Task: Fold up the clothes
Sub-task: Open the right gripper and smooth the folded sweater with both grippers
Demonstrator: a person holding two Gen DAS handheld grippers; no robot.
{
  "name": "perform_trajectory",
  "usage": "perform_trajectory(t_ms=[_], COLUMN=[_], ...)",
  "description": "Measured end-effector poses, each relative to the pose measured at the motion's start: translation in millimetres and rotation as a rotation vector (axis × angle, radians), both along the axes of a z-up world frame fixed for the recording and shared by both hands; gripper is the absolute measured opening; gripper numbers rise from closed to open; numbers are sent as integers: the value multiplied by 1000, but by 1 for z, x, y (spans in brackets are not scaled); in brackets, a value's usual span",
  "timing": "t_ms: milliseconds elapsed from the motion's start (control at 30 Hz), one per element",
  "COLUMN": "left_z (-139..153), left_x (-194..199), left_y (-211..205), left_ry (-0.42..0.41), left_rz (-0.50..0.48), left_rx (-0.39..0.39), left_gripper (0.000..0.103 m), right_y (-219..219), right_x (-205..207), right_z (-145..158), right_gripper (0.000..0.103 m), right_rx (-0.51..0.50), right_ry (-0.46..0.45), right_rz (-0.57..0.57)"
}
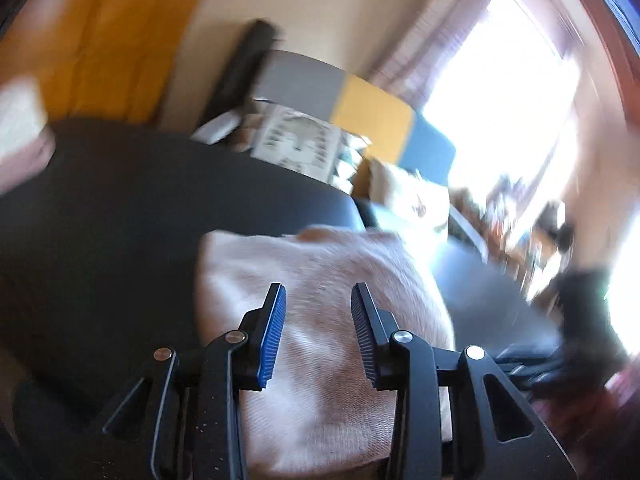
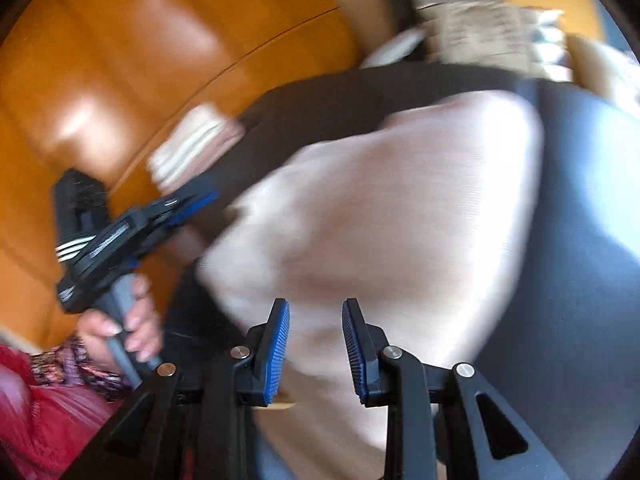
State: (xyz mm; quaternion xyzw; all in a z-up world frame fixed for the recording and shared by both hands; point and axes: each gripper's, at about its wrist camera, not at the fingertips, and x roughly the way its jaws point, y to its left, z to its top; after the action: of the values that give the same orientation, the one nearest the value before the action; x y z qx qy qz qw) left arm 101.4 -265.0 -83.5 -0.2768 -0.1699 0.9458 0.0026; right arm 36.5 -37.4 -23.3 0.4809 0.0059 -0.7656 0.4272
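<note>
The pale pink garment [image 1: 320,312] lies on the dark table [image 1: 120,208], already doubled into a thick, rounded pad, and both tools hang above its near edge. The left gripper [image 1: 318,332] has its 2 blue pads apart with nothing between them – the cloth is below and ahead of the fingers, not in them. The right gripper [image 2: 316,350] is the same: jaws parted, empty, the garment just in front and under it. The pictures are blurred, so the fine edges I cannot read. The pad seems to run longer away from the person than across. Both hands look about equally near, the left hand [image 2: 128,320] toward the orange sofa [image 2: 140,60] side – so I judge either may take the next corner.
</note>
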Motion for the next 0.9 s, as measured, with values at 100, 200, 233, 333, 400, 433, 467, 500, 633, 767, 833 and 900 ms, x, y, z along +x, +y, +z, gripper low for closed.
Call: perform_trajectory(t_ms=[100, 200, 233, 333, 400, 433, 467, 500, 633, 767, 833, 900], left_z=[-14, -31, -39, -43, -42, -40, -39, -38, -44, -46, -36, -28], left_x=[-34, -19, -10, 18, 13, 14, 15, 17, 6, 11, 23, 31], left_y=[5, -3, -3, -1, 5, 7, 10, 14, 30, 33, 33, 37], left_ry=[-121, -195, -206, -199, -210, -216, -218, -216, -198, -182, -142, -76], left_rz=[-20, 16, 24, 22, 19, 22, 24, 27, 48, 39, 37, 23], left_rx=[-127, -178, -188, -205, -227, -230, -228, -225, -239, -271, -262, -263], left_gripper=[37, 37, 37, 38, 38, 39, 40, 41, 51, 51, 51, 51], right_y=[14, -4, -8, -19, -22, -19, -13, -6, 19, 22, 18, 9], right_x=[15, 40, 46, 58, 62, 60, 54, 47, 26, 32, 38, 42], right_z=[-3, -11, -18, -47, -60, -60, -59, -58, -53, -37, -26, -19], right_gripper=[24, 24, 24, 24, 22, 22, 22, 22, 26, 26, 26, 26], right_rx=[16, 94, 136, 281, 338, 332, 350, 379, 332, 246, 154, 67], right_ry=[32, 138, 167, 231, 271, 271, 271, 275, 234, 256, 254, 245], right_rz=[6, 59, 74, 110, 121, 106, 67, 16, -56, -23, 14, 45])
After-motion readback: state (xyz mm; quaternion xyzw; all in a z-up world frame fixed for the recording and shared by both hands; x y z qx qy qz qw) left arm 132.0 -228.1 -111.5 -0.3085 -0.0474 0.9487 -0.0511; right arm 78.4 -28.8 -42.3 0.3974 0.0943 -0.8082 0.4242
